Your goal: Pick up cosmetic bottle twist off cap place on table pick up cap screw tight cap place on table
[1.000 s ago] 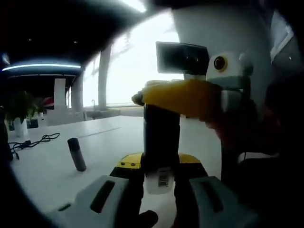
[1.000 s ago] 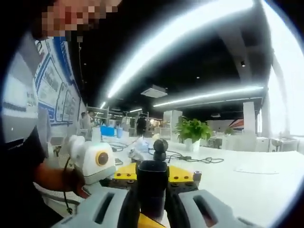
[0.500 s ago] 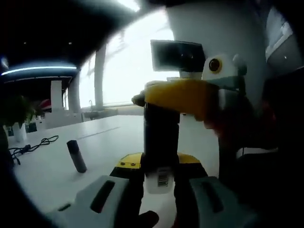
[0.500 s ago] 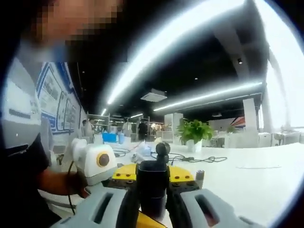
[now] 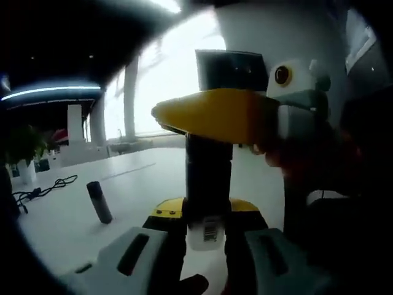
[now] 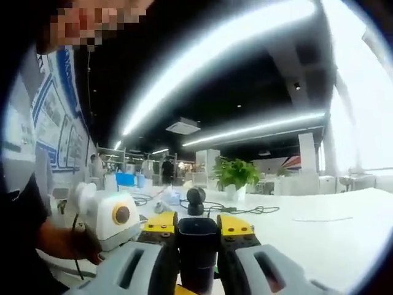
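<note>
In the left gripper view a dark cosmetic bottle [image 5: 209, 178] stands upright, a barcode label at its base. My left gripper [image 5: 209, 212] is shut on its lower part. My right gripper [image 5: 212, 117] comes in from the right, its yellow jaws clamped across the bottle's top and hiding the cap there. In the right gripper view my right gripper [image 6: 198, 224] is shut on the dark cap [image 6: 198, 243], seen end-on between the yellow jaw tips. Whether the cap still sits on the bottle I cannot tell.
A white table [image 5: 67, 221] spreads below, with a small dark cylinder [image 5: 98, 201] standing on it at the left and a black cable [image 5: 37, 186] beyond. Seen from the right gripper, a potted plant [image 6: 236, 175], a cable [image 6: 245, 210] and a round black object [image 6: 195, 198] sit on the table.
The right gripper has turned on the bottle's top: its yellow jaw now reaches further left in the left gripper view. The right gripper view has shifted with it. The bottle stays held.
</note>
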